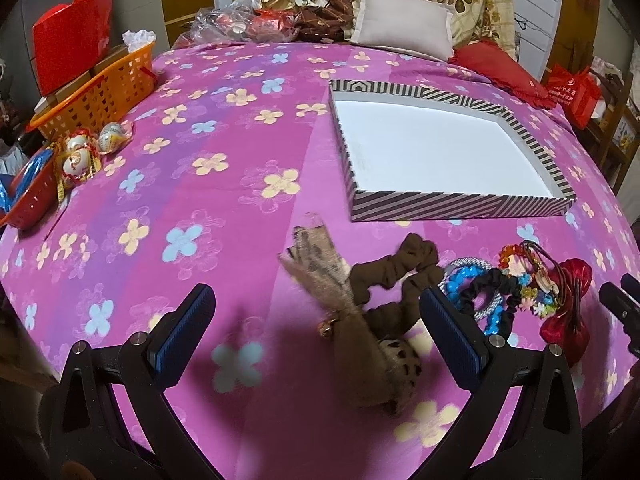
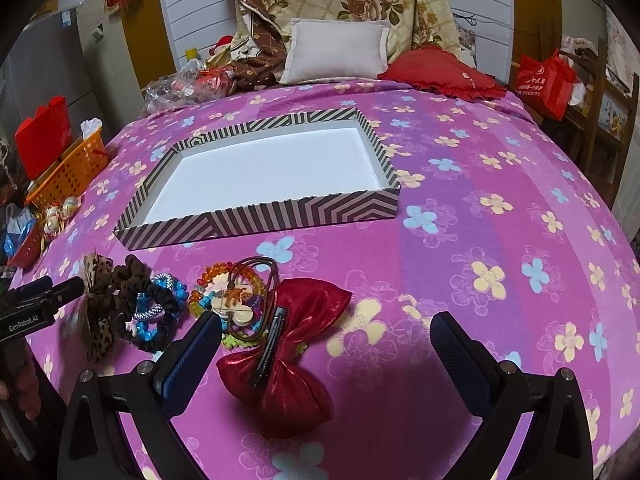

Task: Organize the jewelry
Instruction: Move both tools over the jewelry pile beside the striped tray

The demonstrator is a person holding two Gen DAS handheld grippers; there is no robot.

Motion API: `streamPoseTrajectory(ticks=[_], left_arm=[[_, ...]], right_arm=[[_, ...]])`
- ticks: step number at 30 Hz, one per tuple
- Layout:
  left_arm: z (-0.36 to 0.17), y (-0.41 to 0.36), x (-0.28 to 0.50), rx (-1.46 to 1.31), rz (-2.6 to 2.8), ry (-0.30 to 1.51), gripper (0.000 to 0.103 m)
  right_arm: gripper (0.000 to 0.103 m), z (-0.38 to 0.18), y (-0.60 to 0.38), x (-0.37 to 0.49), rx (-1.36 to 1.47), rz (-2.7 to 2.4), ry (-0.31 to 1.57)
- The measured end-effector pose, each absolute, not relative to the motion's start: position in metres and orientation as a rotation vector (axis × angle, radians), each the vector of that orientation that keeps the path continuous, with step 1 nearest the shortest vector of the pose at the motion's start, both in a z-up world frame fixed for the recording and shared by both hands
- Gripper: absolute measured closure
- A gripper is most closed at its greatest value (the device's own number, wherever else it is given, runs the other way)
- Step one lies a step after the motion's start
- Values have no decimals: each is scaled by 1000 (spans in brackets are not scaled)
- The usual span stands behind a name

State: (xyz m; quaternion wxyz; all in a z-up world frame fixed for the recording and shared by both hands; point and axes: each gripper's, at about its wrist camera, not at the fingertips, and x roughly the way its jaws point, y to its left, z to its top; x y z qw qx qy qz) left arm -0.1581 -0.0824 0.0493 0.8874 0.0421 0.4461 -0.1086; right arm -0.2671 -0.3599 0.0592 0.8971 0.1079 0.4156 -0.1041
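The task looks barely begun: the striped box [image 1: 460, 206] is bare inside and every piece lies on the bedspread [image 1: 200, 200].

The left gripper [image 1: 316, 332] has its jaws spread wide, holding nothing; the leopard-print bow [image 1: 360, 340] lies between them, with the brown scrunchie [image 1: 400, 276] just ahead by the right jaw.

The right gripper [image 2: 326, 348] is equally wide and empty, the red bow clip [image 2: 288, 360] between its jaws, the bead bracelets [image 2: 224, 292] just beyond the left jaw.

All of these pieces are judged left to move.
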Motion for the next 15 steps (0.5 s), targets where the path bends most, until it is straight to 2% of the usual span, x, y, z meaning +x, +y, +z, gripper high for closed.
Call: streamPoseTrajectory(ticks=[15], left_arm=[[53,-69,-174,82,-316,952,1]], right_arm=[[0,56,-365,-276,226,-193,859]])
